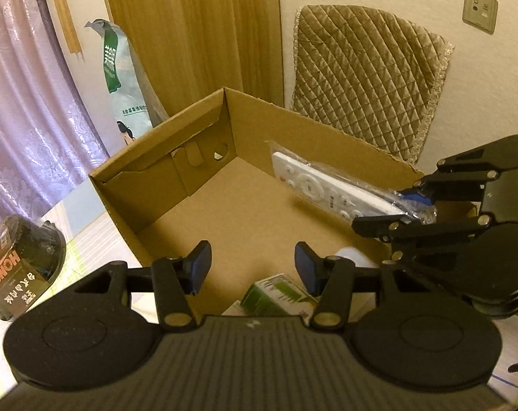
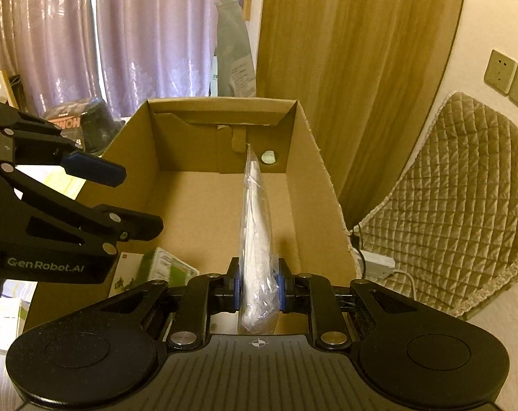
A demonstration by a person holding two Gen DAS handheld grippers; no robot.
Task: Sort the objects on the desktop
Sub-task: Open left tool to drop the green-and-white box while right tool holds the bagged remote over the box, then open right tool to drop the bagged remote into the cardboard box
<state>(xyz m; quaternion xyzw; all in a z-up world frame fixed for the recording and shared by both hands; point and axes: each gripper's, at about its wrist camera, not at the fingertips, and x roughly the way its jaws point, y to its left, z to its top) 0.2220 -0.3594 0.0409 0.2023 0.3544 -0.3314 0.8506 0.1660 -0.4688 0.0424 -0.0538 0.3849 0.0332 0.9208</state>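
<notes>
Left wrist view: the left gripper (image 1: 252, 265) sits at the bottom centre with its jaws spread wide and nothing between them, above the near end of the cardboard box (image 1: 149, 167). At the right of the frame the right gripper (image 1: 408, 205) pinches a white remote control (image 1: 320, 188) in clear plastic, held over the box interior. A green carton (image 1: 276, 293) lies below.

Right wrist view: the right gripper (image 2: 257, 291) has its jaws clamped on the remote control (image 2: 255, 212), which points into the cardboard box (image 2: 313, 157). The left gripper (image 2: 122, 198) is at left, jaws apart.
</notes>
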